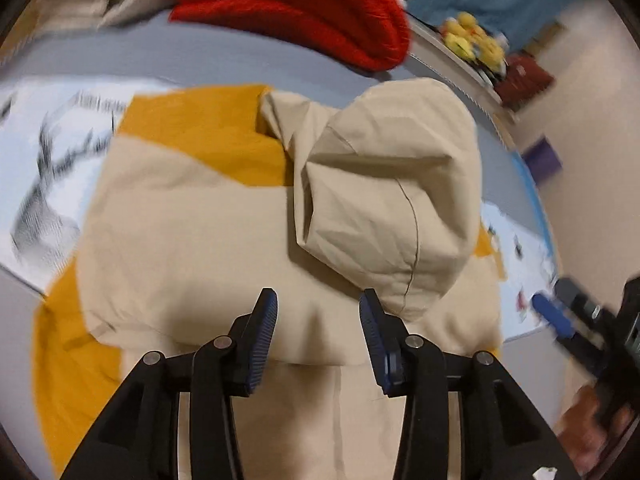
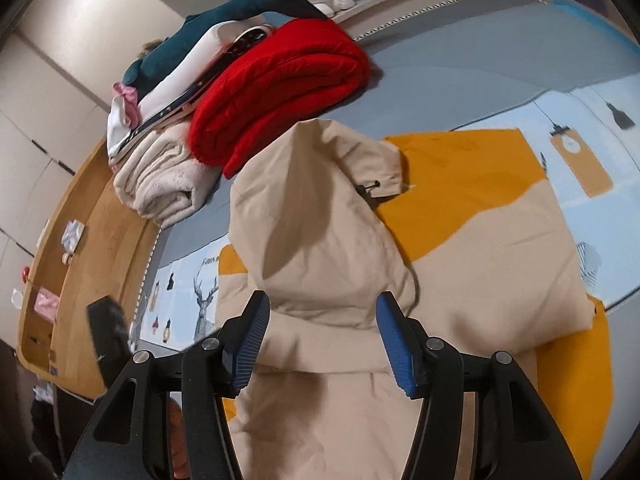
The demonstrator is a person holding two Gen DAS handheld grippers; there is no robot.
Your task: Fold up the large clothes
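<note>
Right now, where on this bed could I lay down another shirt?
Bare grey sheet lies between the red blanket and the beige-and-orange jacket. The corner holding the cream blanket and toy shark is crowded.

Yellow toys (image 1: 474, 40) and bedsheet print (image 1: 52, 152) motion-blurred.

Jacket (image 2: 460, 248) lies on bed (image 2: 460, 68), blankets (image 2: 280, 92) behind.

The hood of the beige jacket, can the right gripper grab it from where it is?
Probably yes. The right gripper is open, and the hood lies just ahead of its fingers with nothing over it. The red blanket sits farther back, out of the way.
</note>
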